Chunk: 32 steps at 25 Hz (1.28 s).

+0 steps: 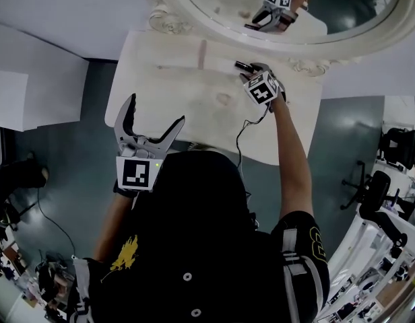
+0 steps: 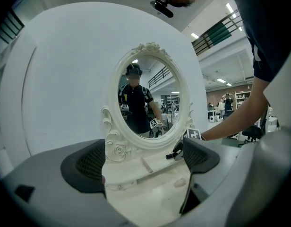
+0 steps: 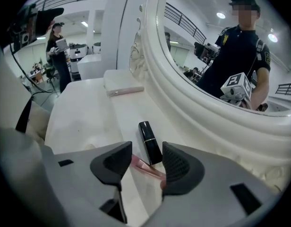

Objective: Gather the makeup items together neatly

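Observation:
On the white vanity table [image 1: 194, 123], my right gripper [image 1: 256, 78] reaches the narrow shelf below the oval mirror [image 1: 214, 9]. In the right gripper view its jaws [image 3: 141, 162] stand partly apart around a thin pink tube [image 3: 146, 167]. The tube lies slantwise between the pads, both ends hidden behind them. A black lipstick [image 3: 150, 142] [image 1: 244, 66] lies just beyond. Further left rest a pinkish stick [image 1: 202, 52] [image 2: 146, 164] and a small beige lump [image 1: 224, 99] [image 2: 180, 182]. My left gripper [image 1: 155, 110] [image 2: 143, 161] hovers open and empty near the table's front left.
A flat white case [image 3: 123, 88] lies at the shelf's far end. A thin black cable [image 1: 242, 136] runs over the tabletop from my right gripper. Dark floor surrounds the table, with black office chairs [image 1: 376, 187] to the right and a white panel [image 1: 32, 86] to the left.

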Motion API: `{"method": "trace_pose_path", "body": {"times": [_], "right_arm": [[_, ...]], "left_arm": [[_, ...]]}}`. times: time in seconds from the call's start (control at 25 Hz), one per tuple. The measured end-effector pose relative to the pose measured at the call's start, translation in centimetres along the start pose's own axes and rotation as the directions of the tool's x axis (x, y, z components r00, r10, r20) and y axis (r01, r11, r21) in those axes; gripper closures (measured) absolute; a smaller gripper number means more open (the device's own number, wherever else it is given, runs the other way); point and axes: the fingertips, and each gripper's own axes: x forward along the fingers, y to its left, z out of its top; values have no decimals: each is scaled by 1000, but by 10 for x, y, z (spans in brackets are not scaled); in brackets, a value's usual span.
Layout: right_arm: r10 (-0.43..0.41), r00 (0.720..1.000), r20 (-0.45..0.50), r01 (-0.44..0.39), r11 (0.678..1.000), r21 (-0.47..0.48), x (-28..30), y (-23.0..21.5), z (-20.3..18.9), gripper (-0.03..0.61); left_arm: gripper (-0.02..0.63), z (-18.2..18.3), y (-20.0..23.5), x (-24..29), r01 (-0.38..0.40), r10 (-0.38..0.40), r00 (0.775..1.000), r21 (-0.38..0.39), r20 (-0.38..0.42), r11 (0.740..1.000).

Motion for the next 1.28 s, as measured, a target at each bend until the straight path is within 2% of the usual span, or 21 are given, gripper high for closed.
{"method": "trace_pose_path", "body": {"times": [0.16,0.28,0.48,0.64,0.76,0.88,1.0,1.16,1.28], "right_arm": [[-19,1000,-16,19,1000,-6,11,-1,-7,393],[-29,999,-24,30,999,31,13,-1,-14,420],[-76,997,-23,78,988,133,14,-5,-18,449],[-115,993,-26,118,957,267,12,-7,-23,461],[-152,988,-30,150,891,428,7,-9,-24,466],[-221,975,-35,199,781,592,0,-10,-22,469],[-301,953,-44,246,678,692,-8,-3,-11,471],[-398,915,-62,314,608,730,-10,7,3,472],[-426,901,-76,341,589,733,-7,10,5,472]], "left_arm": [[92,-10,-3,9,-5,5,1000,-10,-12,1000],[92,-14,-10,13,8,-8,1000,-3,-18,1000],[92,-11,-14,18,20,-20,1000,6,-16,1000],[92,-14,-17,19,23,-23,999,6,-23,1000],[92,-14,-18,19,25,-25,1000,10,-16,1000],[92,-15,-21,21,29,-29,999,15,-20,999],[92,-13,-22,22,36,-35,999,16,-18,999],[92,-13,-23,24,42,-42,999,16,-19,999],[92,-15,-20,22,35,-35,999,8,-34,999]]}}
